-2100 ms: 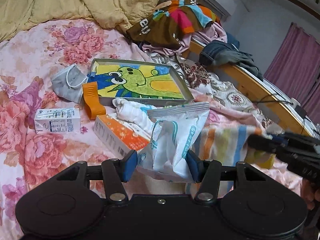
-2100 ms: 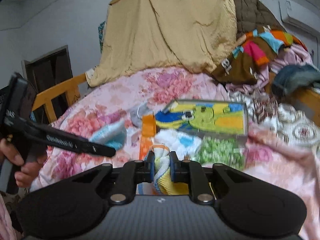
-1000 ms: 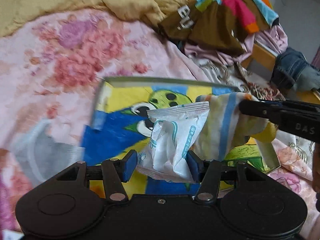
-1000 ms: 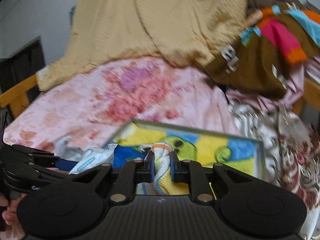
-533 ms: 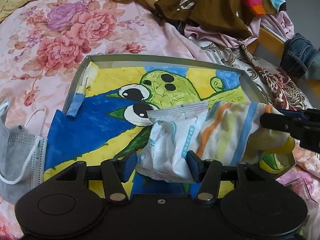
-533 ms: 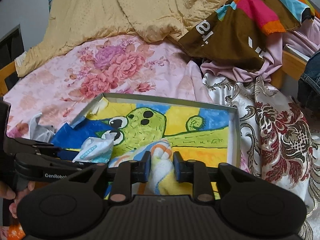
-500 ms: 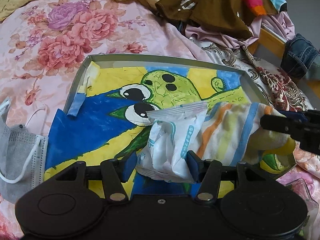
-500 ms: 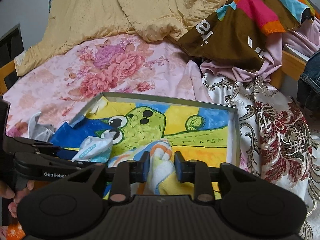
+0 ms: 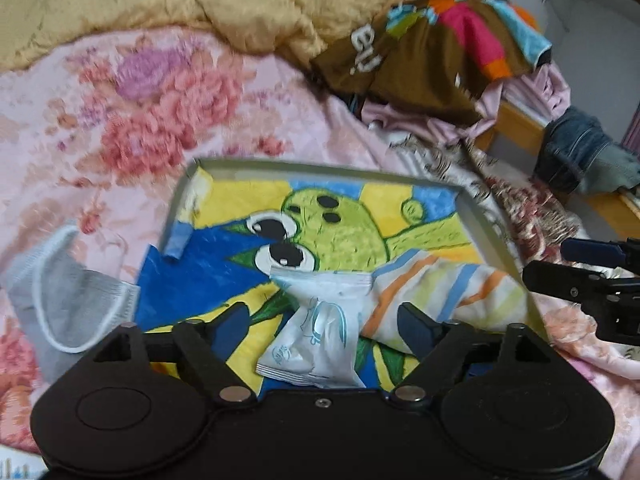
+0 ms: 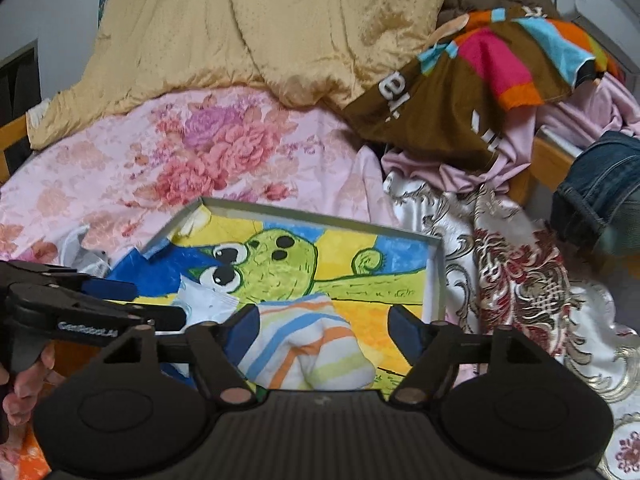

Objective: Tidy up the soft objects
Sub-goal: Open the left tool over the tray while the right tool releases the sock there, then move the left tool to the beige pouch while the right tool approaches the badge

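Note:
A grey tray [image 9: 500,236] with a green cartoon picture lies on the flowered bed. A white tissue pack [image 9: 316,332] lies in the tray, loose between the jaws of my open left gripper [image 9: 324,322]. A striped cloth [image 9: 448,296] lies beside it in the tray. In the right wrist view the striped cloth [image 10: 308,344] lies loose between the spread jaws of my open right gripper [image 10: 322,324], with the tissue pack [image 10: 204,296] to its left on the tray [image 10: 434,276].
A grey face mask [image 9: 68,292] lies left of the tray on the pink flowered sheet [image 9: 140,120]. A yellow quilt [image 10: 260,24], a brown multicoloured garment [image 10: 472,92] and jeans [image 10: 600,204] are piled behind and right. A patterned cloth [image 10: 520,280] lies right of the tray.
Both grippers have opened. The tissue pack and the striped cloth have dropped from the jaws into the tray, and both grippers have pulled back slightly.

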`<state>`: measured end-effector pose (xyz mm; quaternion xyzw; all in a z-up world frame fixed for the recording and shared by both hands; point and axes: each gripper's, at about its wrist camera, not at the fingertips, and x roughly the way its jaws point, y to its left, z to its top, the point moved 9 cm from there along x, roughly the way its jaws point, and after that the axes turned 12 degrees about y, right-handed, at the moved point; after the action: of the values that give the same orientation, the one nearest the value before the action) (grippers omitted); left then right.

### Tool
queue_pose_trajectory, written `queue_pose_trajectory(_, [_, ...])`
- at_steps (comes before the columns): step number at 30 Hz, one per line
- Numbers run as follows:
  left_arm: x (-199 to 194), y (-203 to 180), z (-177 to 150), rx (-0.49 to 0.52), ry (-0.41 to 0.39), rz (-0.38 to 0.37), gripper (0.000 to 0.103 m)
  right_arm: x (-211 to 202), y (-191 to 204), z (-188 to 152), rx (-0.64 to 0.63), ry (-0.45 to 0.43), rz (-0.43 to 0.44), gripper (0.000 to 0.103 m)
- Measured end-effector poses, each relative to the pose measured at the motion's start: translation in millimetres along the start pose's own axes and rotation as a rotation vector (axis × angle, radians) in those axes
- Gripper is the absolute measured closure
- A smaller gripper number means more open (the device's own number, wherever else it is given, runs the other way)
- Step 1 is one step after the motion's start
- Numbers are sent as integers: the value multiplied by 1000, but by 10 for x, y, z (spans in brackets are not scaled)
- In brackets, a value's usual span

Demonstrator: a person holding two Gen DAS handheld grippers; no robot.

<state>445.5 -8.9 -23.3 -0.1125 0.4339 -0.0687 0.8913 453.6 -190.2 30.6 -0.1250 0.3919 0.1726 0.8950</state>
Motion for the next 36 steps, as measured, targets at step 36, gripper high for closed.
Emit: queue_pose_trajectory(36, [-2126, -703, -1911, 184, -175, -62, 1, -2029, 620, -1746, 61, -246, -78, 0])
